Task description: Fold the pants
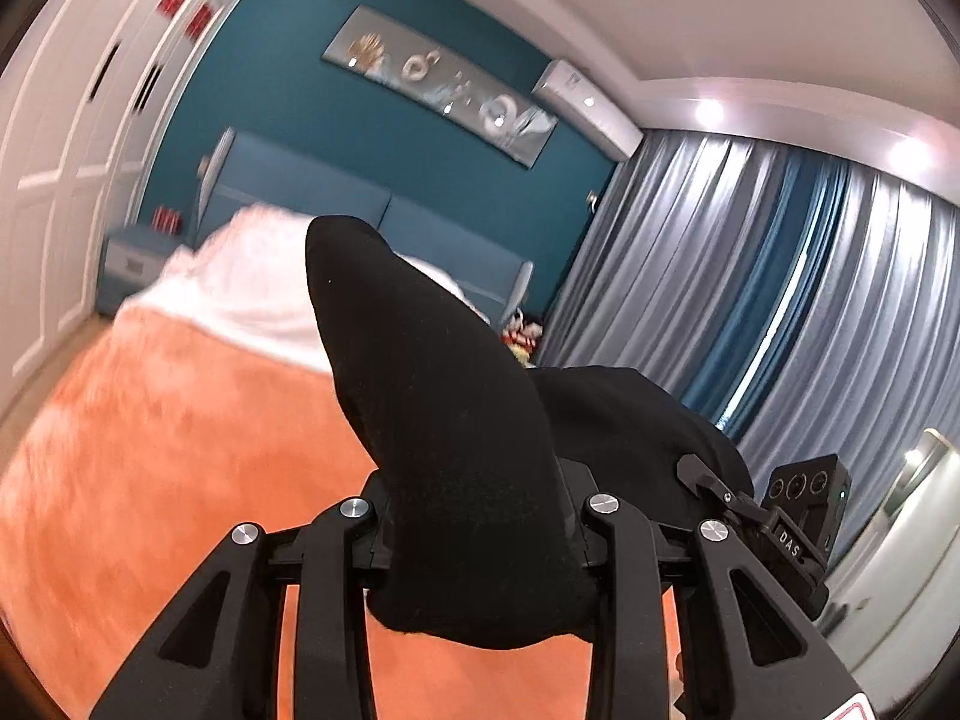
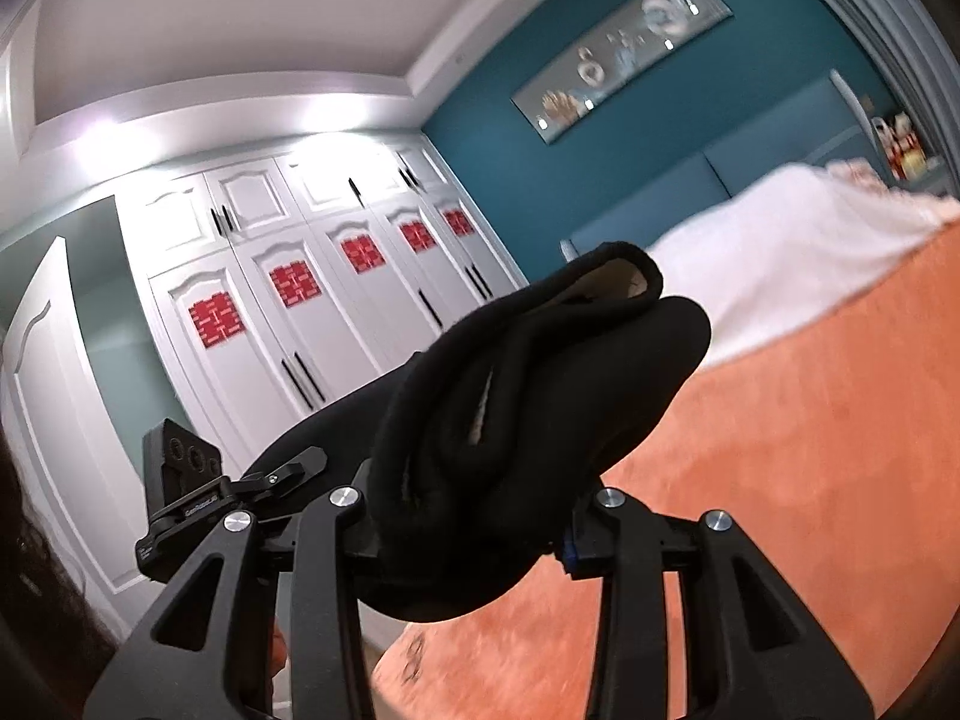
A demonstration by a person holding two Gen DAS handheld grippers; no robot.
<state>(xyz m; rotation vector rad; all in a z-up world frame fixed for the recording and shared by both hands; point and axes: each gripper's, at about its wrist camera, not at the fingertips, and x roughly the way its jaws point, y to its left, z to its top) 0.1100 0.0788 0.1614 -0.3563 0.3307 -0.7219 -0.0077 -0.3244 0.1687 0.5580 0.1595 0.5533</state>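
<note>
The left tool (image 1: 480, 546) was clamped on a thick bunch of the black pants (image 1: 438, 420), which rose ahead of its fingers and trailed off to its right. The right tool (image 2: 474, 528) gripped another bunched part, the fabric piled between and above its fingers. Both were held above the orange bed cover (image 1: 150, 450).

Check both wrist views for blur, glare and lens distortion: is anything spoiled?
Left wrist: orange bedspread and wardrobe smeared by motion, ceiling spotlights flare, curtains bow; black pants in the left gripper stay sharp. Right wrist: blown-out glare above the wardrobe, blurred bedspread, pants in the right gripper crisp.
</note>
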